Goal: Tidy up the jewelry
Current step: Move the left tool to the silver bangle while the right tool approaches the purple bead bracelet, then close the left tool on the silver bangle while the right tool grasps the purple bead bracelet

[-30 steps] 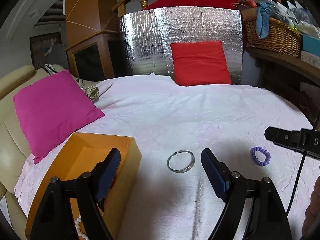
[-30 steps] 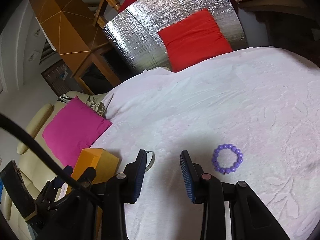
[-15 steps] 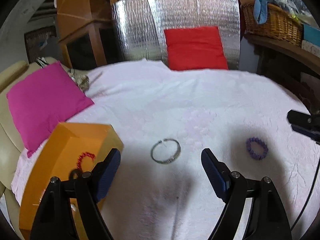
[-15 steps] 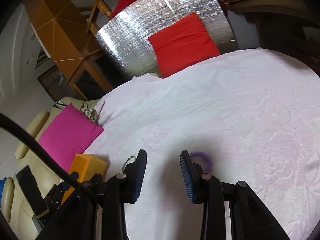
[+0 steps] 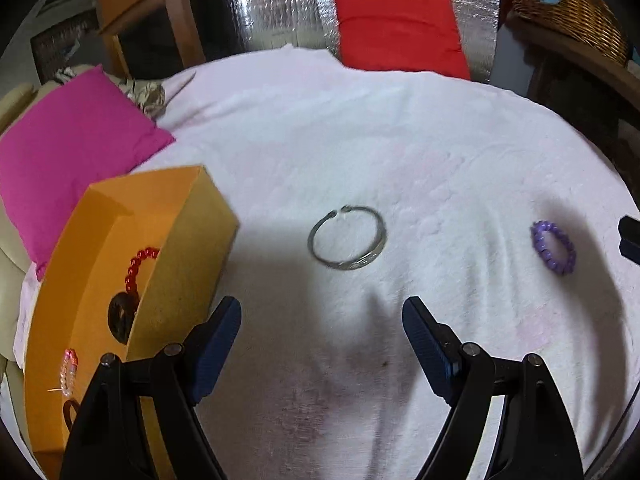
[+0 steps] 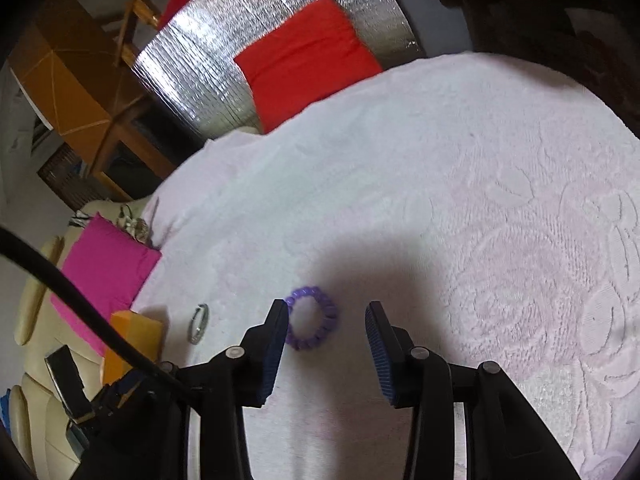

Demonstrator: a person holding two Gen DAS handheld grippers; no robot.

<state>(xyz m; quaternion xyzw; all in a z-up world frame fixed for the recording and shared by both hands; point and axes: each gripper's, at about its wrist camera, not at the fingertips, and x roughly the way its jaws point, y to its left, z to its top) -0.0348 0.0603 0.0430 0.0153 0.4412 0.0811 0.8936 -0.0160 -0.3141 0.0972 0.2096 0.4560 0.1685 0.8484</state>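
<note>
The orange box point(image 5: 120, 280) on the white cloth point(image 5: 400, 140) already held a red bead strand point(image 5: 136, 268) and a few more pieces. Two remained out — the silver bangle point(image 5: 347, 237), flat, its gap pointing away, and the purple bead bracelet point(image 6: 313, 318), flat, no long axis. The left gripper point(image 5: 322, 344) and the right gripper point(image 6: 326, 344) both gaped empty, the right over the purple one.

Wood cabinet point(image 5: 132, 4) back left, wicker basket point(image 5: 568, 0) right.

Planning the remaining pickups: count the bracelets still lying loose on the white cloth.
2: a silver bangle mid-cloth beside the orange box, and a purple beaded bracelet at the right gripper.
</note>
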